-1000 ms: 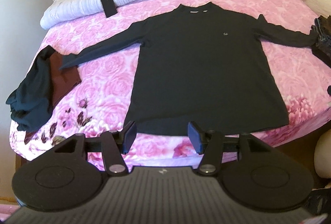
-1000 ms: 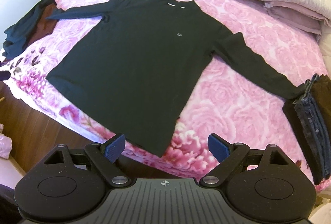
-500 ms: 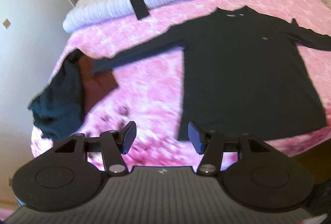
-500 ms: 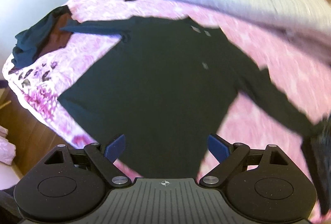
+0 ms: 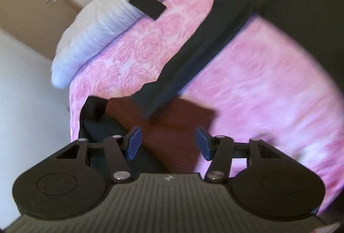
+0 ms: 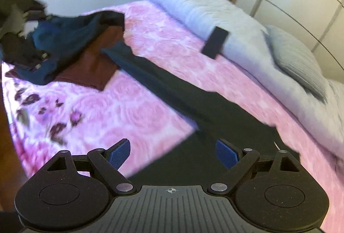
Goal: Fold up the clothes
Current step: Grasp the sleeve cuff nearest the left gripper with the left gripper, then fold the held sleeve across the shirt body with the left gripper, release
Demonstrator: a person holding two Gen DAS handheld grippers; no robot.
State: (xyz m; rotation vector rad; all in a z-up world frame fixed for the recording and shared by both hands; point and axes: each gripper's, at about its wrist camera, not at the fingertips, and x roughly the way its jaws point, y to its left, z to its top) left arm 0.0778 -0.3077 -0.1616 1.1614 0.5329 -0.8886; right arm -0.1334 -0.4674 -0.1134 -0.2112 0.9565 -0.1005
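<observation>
Left wrist: both hand-held grippers released; brown garment (image 5: 172, 142) lies under black sleeve (image 5: 193, 54).

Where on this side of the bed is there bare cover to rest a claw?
The free patch is the pink floral bedspread between the black shirt's sleeve and the bed edge. A narrower strip runs between that sleeve and the white quilt. The corner is crowded: a brown garment under a dark blue one.
</observation>
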